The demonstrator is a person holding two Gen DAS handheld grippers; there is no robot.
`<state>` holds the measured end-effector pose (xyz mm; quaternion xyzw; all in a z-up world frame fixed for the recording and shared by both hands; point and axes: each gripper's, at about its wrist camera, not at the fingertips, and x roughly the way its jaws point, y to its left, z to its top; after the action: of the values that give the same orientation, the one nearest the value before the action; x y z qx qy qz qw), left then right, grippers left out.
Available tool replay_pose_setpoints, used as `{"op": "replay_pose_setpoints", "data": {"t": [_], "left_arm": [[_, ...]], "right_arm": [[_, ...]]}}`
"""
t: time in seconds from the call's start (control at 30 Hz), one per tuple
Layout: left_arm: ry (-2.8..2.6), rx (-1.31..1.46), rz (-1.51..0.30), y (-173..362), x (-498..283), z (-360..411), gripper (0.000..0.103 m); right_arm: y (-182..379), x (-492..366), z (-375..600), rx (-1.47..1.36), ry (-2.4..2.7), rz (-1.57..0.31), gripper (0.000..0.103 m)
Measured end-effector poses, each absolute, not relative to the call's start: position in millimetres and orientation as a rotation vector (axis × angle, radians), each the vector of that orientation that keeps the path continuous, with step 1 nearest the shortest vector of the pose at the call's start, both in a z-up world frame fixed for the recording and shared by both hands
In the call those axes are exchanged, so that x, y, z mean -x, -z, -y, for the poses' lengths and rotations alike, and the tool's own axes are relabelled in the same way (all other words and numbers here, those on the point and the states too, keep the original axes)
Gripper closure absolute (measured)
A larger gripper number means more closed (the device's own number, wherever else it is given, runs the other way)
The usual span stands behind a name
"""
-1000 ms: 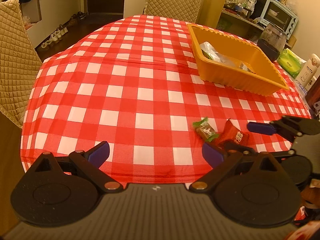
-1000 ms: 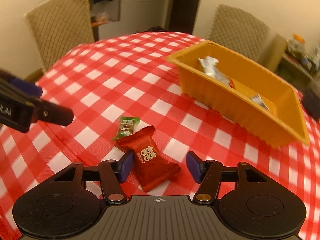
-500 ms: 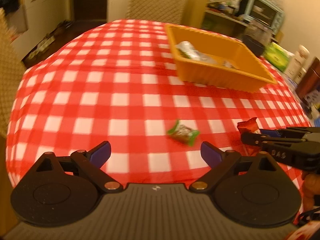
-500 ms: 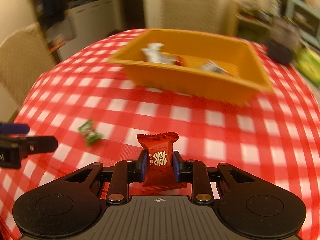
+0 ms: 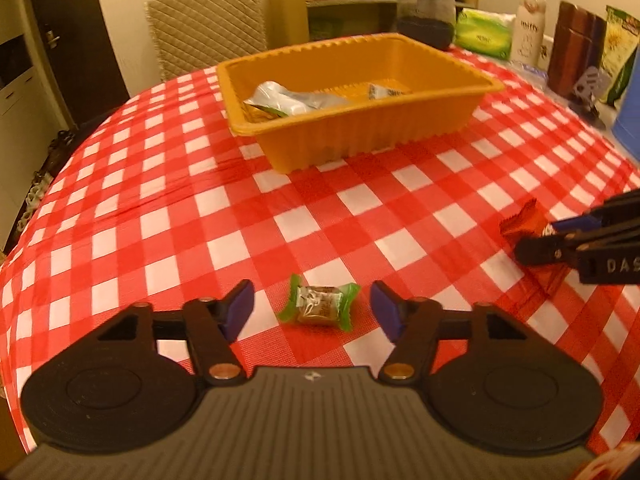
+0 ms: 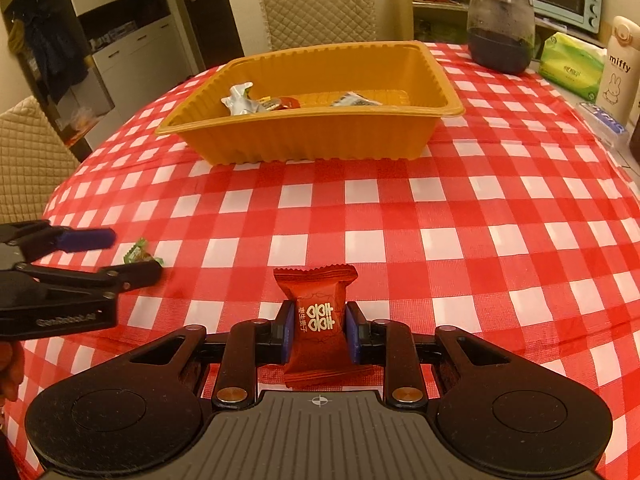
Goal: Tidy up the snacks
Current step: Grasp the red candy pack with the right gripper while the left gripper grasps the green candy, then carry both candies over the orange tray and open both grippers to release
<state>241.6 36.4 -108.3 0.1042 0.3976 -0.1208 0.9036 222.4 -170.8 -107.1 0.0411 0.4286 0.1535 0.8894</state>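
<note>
The left gripper [image 5: 312, 306] points down at the near edge of the table [image 5: 168, 216], which wears a red-and-white checked cloth. Its jaws are closing around a small green-wrapped candy [image 5: 322, 307] that lies flat on the cloth between the blue pads [image 5: 240, 310]; a gap shows on each side of the wrapper, so nothing is gripped.

The right gripper [image 6: 318, 330] has its jaws drawn in narrow and clamped on a red snack packet [image 6: 318, 312] (gold characters on its front), which stands upright between the pads, its crimped top edge clear above them. From the left wrist view the same packet [image 5: 522, 226] shows at the table's right edge, pinched in the right gripper's fingers [image 5: 544, 248].

Toward the far side of the table sits an orange tray [image 6: 288, 140] with ribbed walls. Inside it lie a silver wrapper [image 6: 238, 102] at its left end and a few other small packets [image 6: 352, 100] farther right. Behind the tray, near the far right corner, stand a dark glass jar [image 6: 500, 28], a green tissue pack [image 6: 570, 62] and a white bottle [image 6: 618, 68]. A quilted chair [image 6: 320, 4] faces the far edge.
</note>
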Motion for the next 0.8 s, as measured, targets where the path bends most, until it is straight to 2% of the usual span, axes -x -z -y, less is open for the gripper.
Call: {"op": "replay_pose_setpoints", "data": {"t": [0.07, 0.17, 0.4, 0.8], "left_arm": [[0.256, -0.217, -0.826, 110, -243, -36, 0.049], [0.269, -0.211, -0.837, 112, -244, -35, 0.062], [0.254, -0.169, -0.866, 110, -242, -37, 0.077], [0.179, 0.004, -0.877, 79, -202, -32, 0.078]], "right_arm": [[107, -223, 171, -0.093, -0.32, -0.89, 0.076], [107, -224, 172, -0.102, -0.317, -0.889, 0.076], [105, -221, 174, -0.101, -0.31, -0.884, 0.076], [81, -202, 174, -0.114, -0.317, -0.842, 0.076]]}}
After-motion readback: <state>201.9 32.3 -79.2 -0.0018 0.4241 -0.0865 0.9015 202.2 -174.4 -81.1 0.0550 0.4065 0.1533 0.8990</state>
